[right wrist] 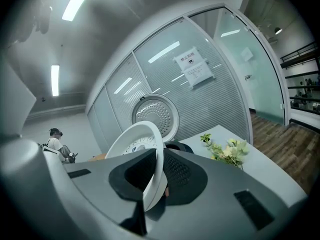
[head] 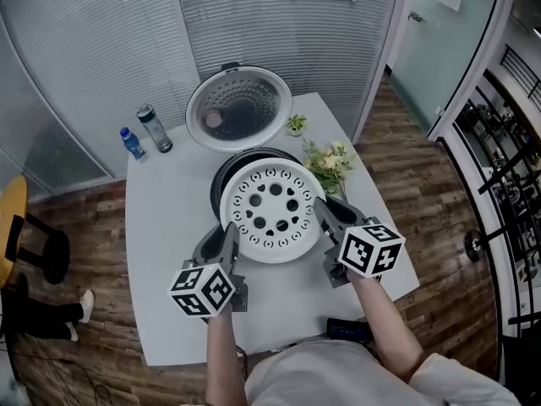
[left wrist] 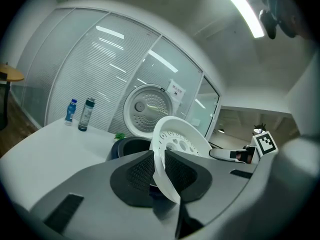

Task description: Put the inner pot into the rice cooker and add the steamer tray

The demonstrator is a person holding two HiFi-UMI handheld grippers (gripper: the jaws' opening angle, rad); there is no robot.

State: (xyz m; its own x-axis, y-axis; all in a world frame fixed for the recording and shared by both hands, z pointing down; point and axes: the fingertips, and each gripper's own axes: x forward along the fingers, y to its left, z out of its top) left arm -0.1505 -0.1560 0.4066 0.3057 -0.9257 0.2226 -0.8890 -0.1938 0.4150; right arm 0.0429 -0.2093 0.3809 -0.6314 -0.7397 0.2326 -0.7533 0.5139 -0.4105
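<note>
The white perforated steamer tray (head: 272, 206) hangs in the air just in front of and partly over the dark rice cooker (head: 230, 172), whose round lid (head: 239, 108) stands open behind. My left gripper (head: 230, 242) is shut on the tray's near-left rim, and my right gripper (head: 325, 216) is shut on its right rim. In the left gripper view the tray's rim (left wrist: 162, 171) is pinched between the black pads. The right gripper view shows the rim (right wrist: 156, 179) clamped the same way, with the cooker (right wrist: 177, 147) beyond.
Two bottles (head: 144, 134) stand at the back left of the white table (head: 165, 252). A spray of flowers (head: 331, 161) lies right of the cooker, and a small green plant (head: 295, 124) sits by the lid. A dark object (head: 348, 328) rests at the table's near edge.
</note>
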